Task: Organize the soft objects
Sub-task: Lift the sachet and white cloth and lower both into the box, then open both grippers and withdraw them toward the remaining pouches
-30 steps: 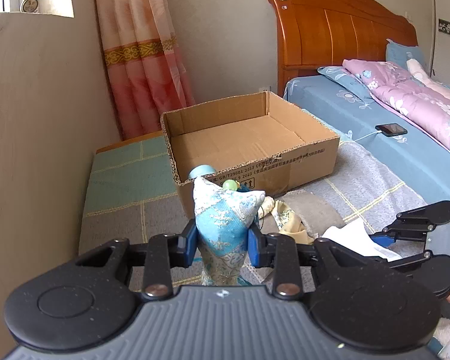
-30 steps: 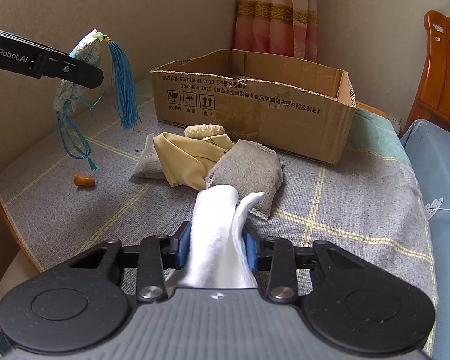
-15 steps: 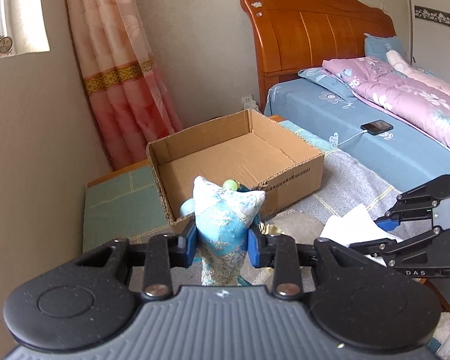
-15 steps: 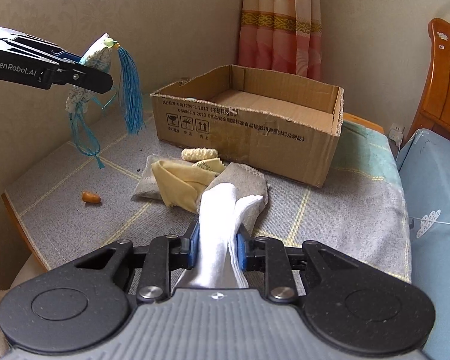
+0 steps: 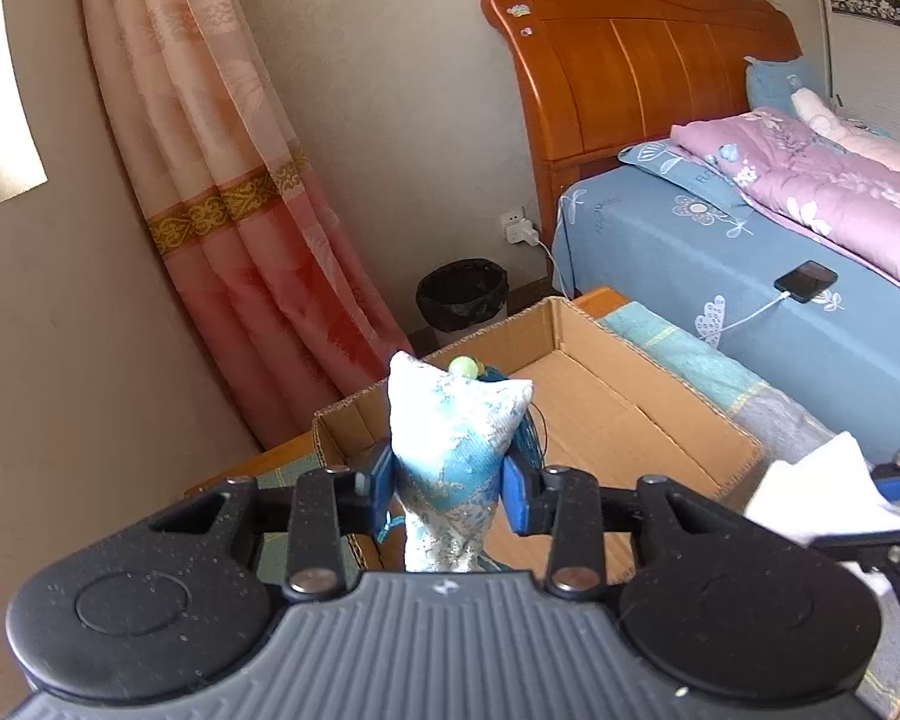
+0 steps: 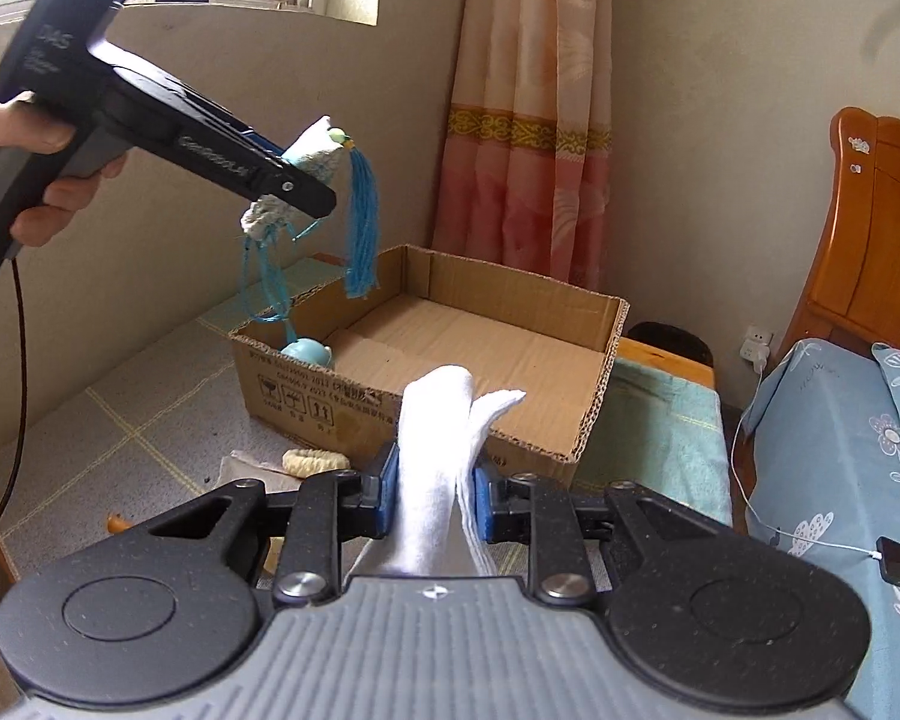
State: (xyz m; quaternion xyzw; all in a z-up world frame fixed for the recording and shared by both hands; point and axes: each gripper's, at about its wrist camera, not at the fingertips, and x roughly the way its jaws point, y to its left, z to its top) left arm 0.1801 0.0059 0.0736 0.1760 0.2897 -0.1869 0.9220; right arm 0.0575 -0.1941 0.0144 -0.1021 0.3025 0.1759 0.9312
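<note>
A blue brocade sachet [image 5: 456, 420] with a tassel [image 6: 361, 228] stands between the pads of my left gripper [image 5: 448, 474]. Its jaws are opening, and the pads still touch the sachet's sides. It hangs above the near-left corner of the open cardboard box [image 6: 306, 390]. A pale blue bead [image 6: 306, 353] on the sachet's cord dangles just inside that corner. My right gripper [image 6: 435, 492] is shut on a folded white cloth [image 6: 432, 450], held in front of the box's near wall. The left wrist view shows the cloth [image 5: 822, 492] at the right edge and the box's bare floor [image 5: 606, 414].
The box sits on a grey cloth-covered table [image 6: 120, 420] against the wall. A cream knitted piece [image 6: 312, 461] and a small orange bit [image 6: 117, 521] lie before the box. A bed [image 5: 750, 276] with a phone [image 5: 806, 281] stands to the right, a black bin [image 5: 462, 294] behind the box.
Both grippers rose and came closer to the box. The left one carried the sachet from the table's left side to over the box's corner, and its pads stand slightly wider.
</note>
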